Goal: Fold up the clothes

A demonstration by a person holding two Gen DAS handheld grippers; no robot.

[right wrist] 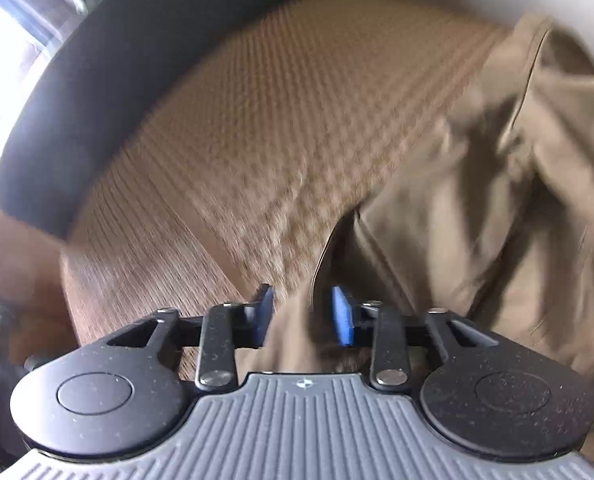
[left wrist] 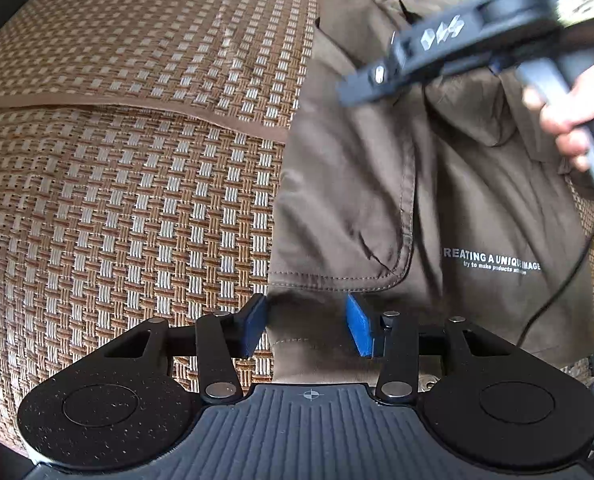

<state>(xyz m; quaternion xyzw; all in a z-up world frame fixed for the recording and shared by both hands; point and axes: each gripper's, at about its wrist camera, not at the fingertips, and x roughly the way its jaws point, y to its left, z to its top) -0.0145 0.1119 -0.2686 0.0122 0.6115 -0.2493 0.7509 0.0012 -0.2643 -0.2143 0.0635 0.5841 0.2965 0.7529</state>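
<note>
A brown garment [left wrist: 437,200] is being spread over a woven mat [left wrist: 137,160], filling the right half of the left wrist frame, white lettering at lower right. The left tongs [left wrist: 307,324] are being held partly open at bottom centre, a cloth edge lying between the blue pads [left wrist: 359,326], unpinched. At upper right, the right tongs [left wrist: 361,88] are being gripped by a hand [left wrist: 569,120]. In the blurred right wrist frame, fabric [right wrist: 477,200] is being straddled by narrowly parted pads [right wrist: 343,316]; whether it is clamped cannot be told.
</note>
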